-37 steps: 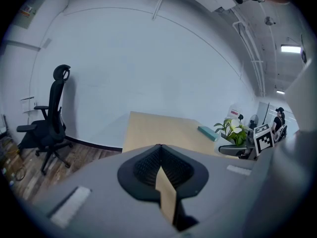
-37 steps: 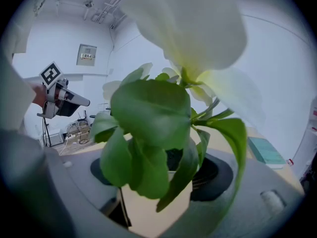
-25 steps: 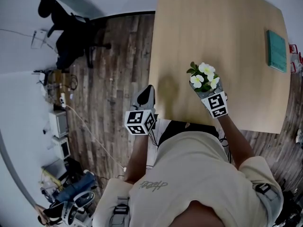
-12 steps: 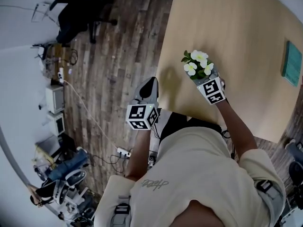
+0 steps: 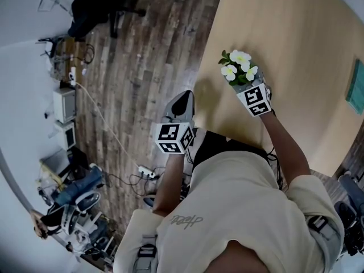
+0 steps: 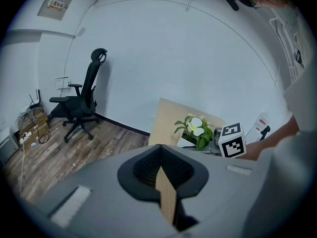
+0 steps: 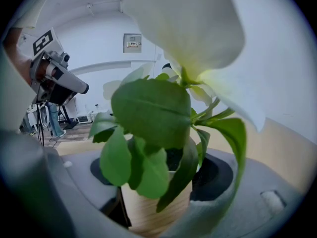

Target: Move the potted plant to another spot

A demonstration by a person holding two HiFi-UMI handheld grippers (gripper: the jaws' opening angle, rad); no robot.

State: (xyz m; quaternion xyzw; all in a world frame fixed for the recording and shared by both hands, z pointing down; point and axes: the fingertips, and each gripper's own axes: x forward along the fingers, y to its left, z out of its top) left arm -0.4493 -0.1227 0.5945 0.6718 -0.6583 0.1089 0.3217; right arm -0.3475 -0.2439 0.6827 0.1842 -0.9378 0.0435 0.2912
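The left gripper (image 5: 182, 100) hangs just off the table's (image 5: 296, 27) left edge, over the floor (image 5: 142, 67), its 2 jaws pressed together on nothing. To its right, the right gripper (image 5: 243, 85) pinches the pot of the potted plant (image 5: 239, 68). The plant stands upright just ahead of that gripper, over the table near the same edge. Bare tabletop lies further right, so I judge the right hand alone carries this move.

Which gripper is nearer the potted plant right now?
Right. The right gripper holds the potted plant between its jaws over the table; the left gripper, shut and empty, is apart from it by the table's edge.
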